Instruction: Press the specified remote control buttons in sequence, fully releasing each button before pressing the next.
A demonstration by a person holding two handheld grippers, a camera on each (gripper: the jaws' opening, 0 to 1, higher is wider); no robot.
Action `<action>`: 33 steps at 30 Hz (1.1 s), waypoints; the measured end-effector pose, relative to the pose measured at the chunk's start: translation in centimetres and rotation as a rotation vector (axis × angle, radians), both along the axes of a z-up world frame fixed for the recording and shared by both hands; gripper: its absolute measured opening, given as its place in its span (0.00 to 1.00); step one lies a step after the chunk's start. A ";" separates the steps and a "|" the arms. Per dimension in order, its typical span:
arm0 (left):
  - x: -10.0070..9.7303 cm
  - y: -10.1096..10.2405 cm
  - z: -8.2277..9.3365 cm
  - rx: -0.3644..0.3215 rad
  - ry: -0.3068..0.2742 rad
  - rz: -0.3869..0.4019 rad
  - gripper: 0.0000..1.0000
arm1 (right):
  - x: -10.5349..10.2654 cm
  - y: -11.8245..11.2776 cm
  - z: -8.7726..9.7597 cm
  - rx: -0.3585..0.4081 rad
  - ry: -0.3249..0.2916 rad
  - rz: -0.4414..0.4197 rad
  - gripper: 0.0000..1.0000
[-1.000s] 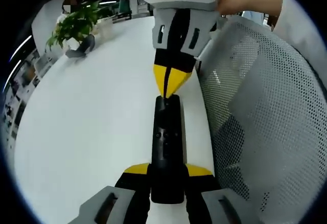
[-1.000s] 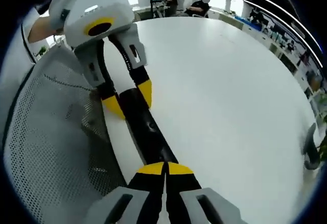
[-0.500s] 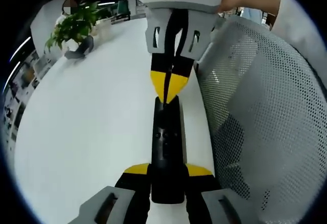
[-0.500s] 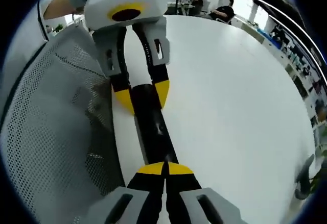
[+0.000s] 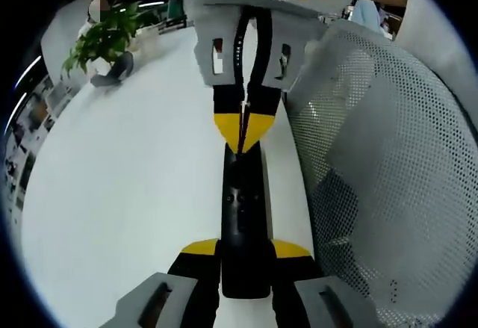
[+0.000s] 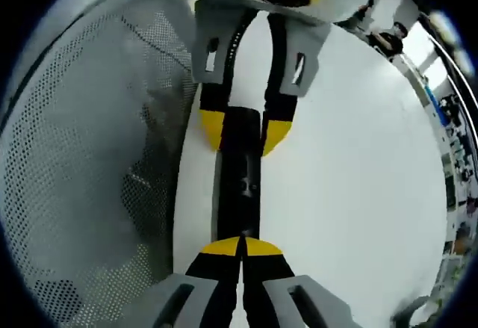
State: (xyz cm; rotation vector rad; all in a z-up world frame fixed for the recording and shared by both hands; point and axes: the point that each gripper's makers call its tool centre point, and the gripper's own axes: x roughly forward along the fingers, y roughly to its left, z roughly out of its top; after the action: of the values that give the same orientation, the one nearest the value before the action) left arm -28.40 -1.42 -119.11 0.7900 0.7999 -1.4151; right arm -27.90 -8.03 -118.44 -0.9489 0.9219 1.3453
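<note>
Two claws meet over one black remote control [image 5: 243,216] that lies lengthwise on the white worktop [image 5: 119,193], close to the worktop's edge and beside a grey mesh chair back [image 5: 388,186].

Left gripper view: the left claw [image 5: 245,249] rises from the bottom of the view, its yellow-tipped jaws set on either side of the near end of the remote control, pinching it. The right claw [image 5: 243,130] comes down from the top of the view, pointing towards the camera; its yellow tips are pressed together and rest at the far end of the remote control. A potted plant [image 5: 104,36] stands well apart at the far side of the worktop.

Right gripper view: the right claw [image 6: 240,247] rises from the bottom, jaws pressed together with only a thin seam between the yellow tips, which sit on the near end of the remote control [image 6: 240,178]. The left claw [image 6: 240,130] descends from the top, its jaws spread around the far end of the remote control. The chair back [image 6: 89,156] lies to the left, the worktop [image 6: 358,164] to the right.
</note>
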 end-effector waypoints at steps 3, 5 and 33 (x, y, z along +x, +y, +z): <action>0.0 0.0 0.0 0.001 -0.004 -0.006 0.24 | 0.1 -0.2 0.1 0.075 0.003 -0.062 0.00; 0.0 0.1 0.0 -0.010 0.001 -0.019 0.24 | 0.1 -0.3 0.0 0.096 -0.014 -0.049 0.00; 0.0 0.6 0.0 -0.033 0.007 -0.005 0.24 | -0.4 1.5 -0.2 0.096 -0.017 -0.033 0.00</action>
State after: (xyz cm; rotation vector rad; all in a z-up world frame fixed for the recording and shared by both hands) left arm -28.37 -0.84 -119.08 0.7624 0.7780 -1.4328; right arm -28.26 -6.49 -118.60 -0.8661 0.8492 1.3396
